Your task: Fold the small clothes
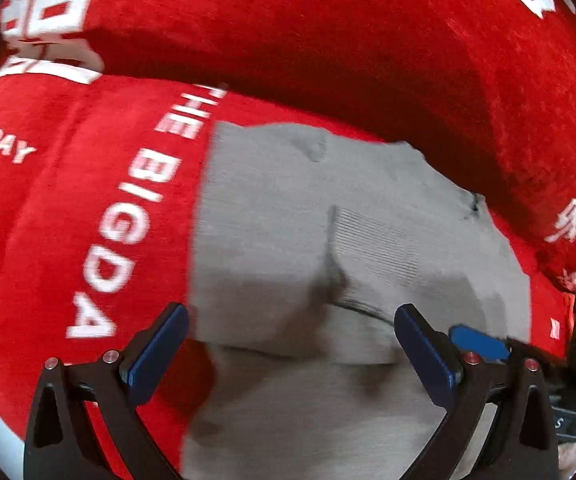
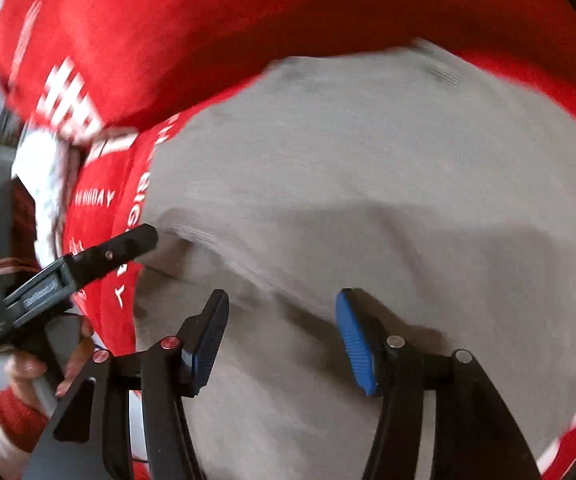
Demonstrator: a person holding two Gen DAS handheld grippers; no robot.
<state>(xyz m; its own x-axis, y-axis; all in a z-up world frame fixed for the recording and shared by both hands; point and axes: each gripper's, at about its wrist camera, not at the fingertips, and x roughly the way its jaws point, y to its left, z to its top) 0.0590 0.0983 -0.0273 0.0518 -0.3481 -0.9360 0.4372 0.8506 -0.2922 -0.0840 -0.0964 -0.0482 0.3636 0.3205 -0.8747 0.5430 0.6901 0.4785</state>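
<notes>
A small grey knit garment (image 1: 288, 208) lies on a red cover with white lettering (image 1: 88, 200). One part is folded over, its edge running across the middle. My left gripper (image 1: 291, 320) is open and empty just above the near part of the garment. In the right wrist view the same garment (image 2: 367, 184) fills the frame, with a fold ridge crossing it. My right gripper (image 2: 280, 312) is open and empty over the near half. The left gripper (image 2: 128, 244) shows at the left, its tip at the garment's left edge.
The red cover rises into a cushioned back (image 1: 327, 32) behind the garment. The right gripper's blue pad (image 1: 475, 340) shows at the right of the left wrist view. A hand in a red and white sleeve (image 2: 20, 384) holds the left gripper. White fabric (image 2: 48, 168) lies at the left.
</notes>
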